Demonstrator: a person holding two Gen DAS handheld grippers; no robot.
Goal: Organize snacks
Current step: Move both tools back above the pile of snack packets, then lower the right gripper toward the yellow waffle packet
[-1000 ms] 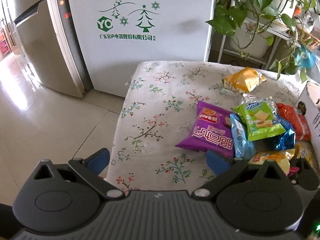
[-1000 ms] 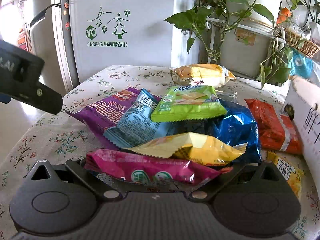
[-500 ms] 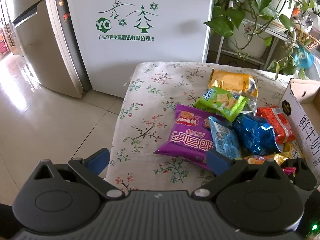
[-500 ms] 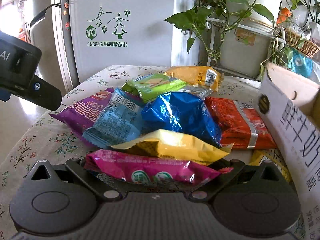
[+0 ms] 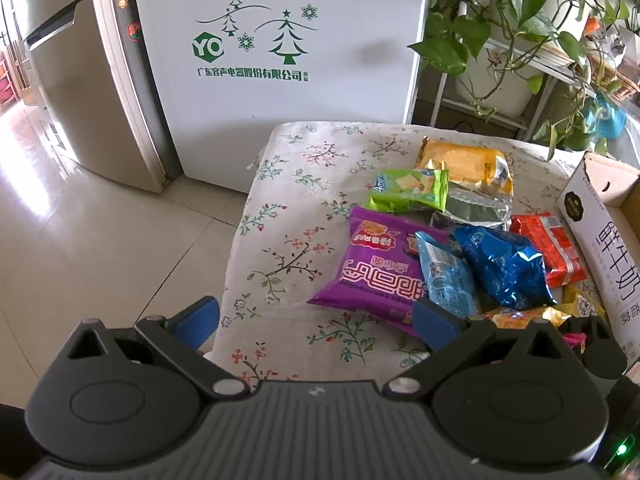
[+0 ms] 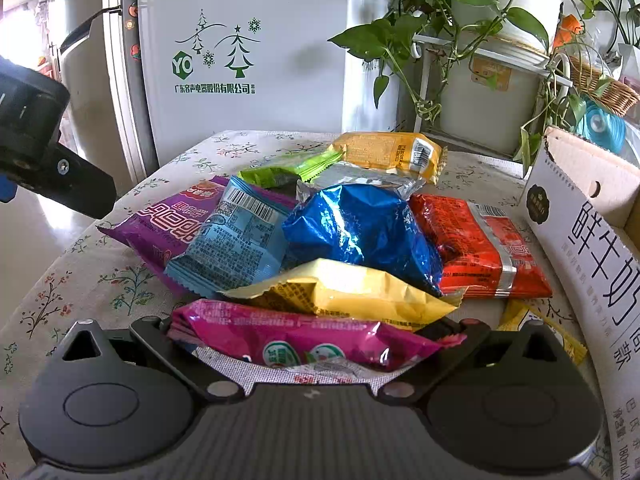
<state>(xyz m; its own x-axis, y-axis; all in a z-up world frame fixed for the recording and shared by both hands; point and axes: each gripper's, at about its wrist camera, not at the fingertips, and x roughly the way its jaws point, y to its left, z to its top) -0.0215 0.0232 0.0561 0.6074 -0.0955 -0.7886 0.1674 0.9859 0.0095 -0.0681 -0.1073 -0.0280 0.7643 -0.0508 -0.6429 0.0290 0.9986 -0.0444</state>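
**Right tongs spread around the front of the snack pile, left tongs wide and empty**

The right tongs (image 6: 312, 336) sit low at the near edge of the pile with their arms spread wide. A pink packet (image 6: 304, 340) lies across the gap between them, and a yellow packet (image 6: 344, 296) rests on top of it. The fingertips are hidden under the packets, so I cannot tell whether they press on the pink one or merely sit on either side of it.

The left tongs (image 5: 316, 320) hang wide apart with nothing between them. One blue finger pad (image 5: 198, 318) is over the near left table edge; the other is beside the corner of the purple bag (image 5: 380, 276).

Beyond the pink and yellow packets the pile spreads over the flowered tablecloth (image 5: 288, 200). A light blue packet (image 6: 232, 236) overlaps the purple bag. A shiny dark blue bag (image 6: 360, 228) sits in the middle, touching a red packet (image 6: 480, 248) on its right. Behind them lie a silver packet (image 6: 360, 180), a green packet (image 5: 408, 190) and an orange packet (image 5: 468, 166) farthest back. Another small yellow packet (image 6: 544, 332) pokes out beside the box.

A white cardboard box (image 6: 588, 232), open at the top, stands at the right side of the table, just beside the red packet. Behind the table are a white fridge (image 5: 288, 40) printed with green trees and a leafy potted plant (image 6: 480, 4) on a rack.
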